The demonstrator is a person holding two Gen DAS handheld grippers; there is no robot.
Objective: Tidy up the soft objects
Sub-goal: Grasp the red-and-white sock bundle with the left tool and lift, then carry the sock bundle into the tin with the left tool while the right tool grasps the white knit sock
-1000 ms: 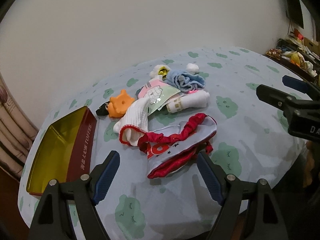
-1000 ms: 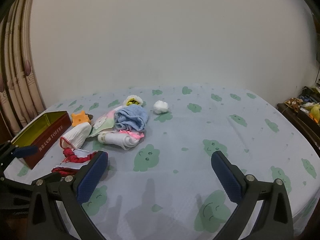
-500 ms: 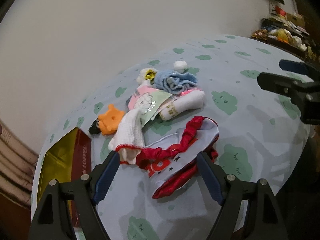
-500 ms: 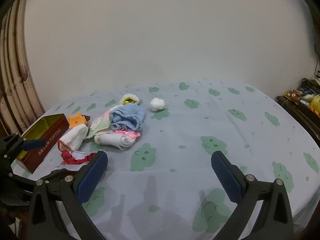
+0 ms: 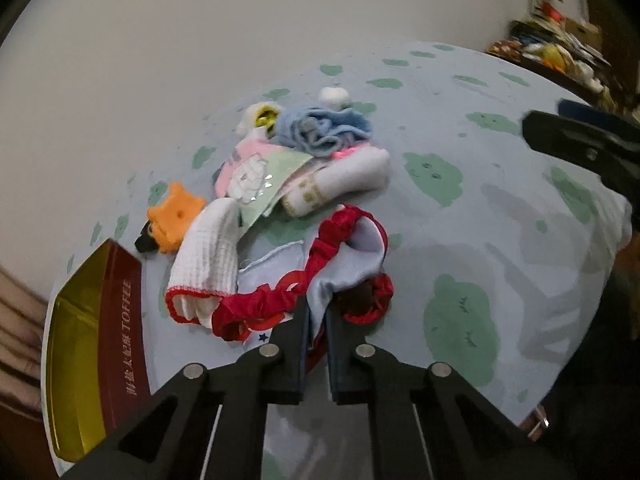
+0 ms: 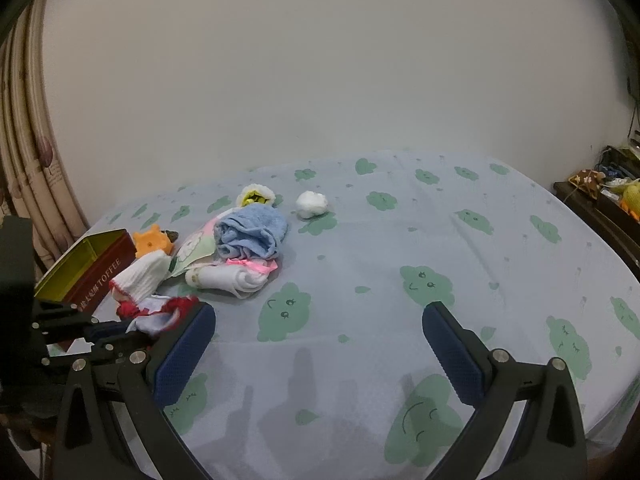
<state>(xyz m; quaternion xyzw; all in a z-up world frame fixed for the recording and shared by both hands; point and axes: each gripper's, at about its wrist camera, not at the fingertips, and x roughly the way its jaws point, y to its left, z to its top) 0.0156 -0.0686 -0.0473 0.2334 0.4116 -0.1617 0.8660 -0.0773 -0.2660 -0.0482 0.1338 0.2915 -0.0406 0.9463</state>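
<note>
Red-trimmed pale cloth: lay on counter beside toffee tin, pinched in closed left tool. Right tool gaped wide, empty. Advice: lift slowly, clearing white sock.

A plain off-white wall fills the view from 9 to 3 o'clock. Beige curtains with a small dark motif hang in folds at 9 o'clock. A dark shelf crowded with small items stands at 3 o'clock. Light is dim and warm, and shadows fall on the pale blue sheet printed with green clouds.
</note>
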